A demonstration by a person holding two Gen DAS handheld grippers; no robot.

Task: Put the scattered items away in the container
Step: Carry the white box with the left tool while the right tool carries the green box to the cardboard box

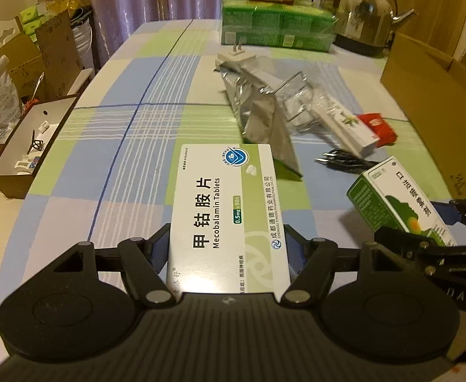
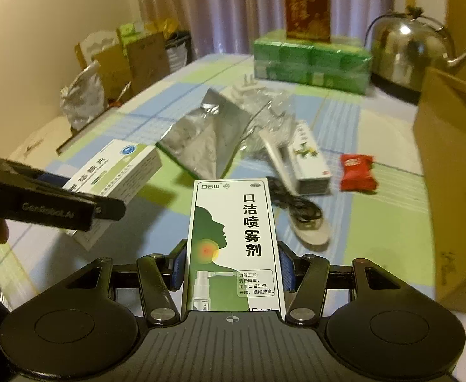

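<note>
- The left claw (image 1: 228, 248) is closed on a white and green tablet box (image 1: 226, 210), its pads pressing the box's two long sides, and holds it lifted over the near part of the table.
- The right claw (image 2: 233, 269) is likewise clamped on a tall mouth spray box (image 2: 233, 242), gripped by its sides and raised above the table, just right of the left claw.
- The checked table (image 1: 131, 127) of blue, green and white squares carries the remaining clutter.
- A big cardboard box (image 2: 449, 172) stands at the table's right edge, its inside hidden from both views.
- A steel kettle (image 1: 360, 9) sits at the far right corner, beside a wrapped block of green packs (image 1: 274, 25) with a red box (image 2: 307, 6) on top.
- A silver foil pouch (image 1: 258, 117) lies mid-table, touching crumpled clear plastic (image 1: 309, 95).
- A slim white carton (image 2: 309, 159) lies right of the pouch.
- A black cable (image 2: 296, 203) is coiled near it, over a pale shoehorn-like piece (image 2: 309, 235).
- A red sachet (image 2: 357, 172) lies between the carton and the cardboard box.
</note>
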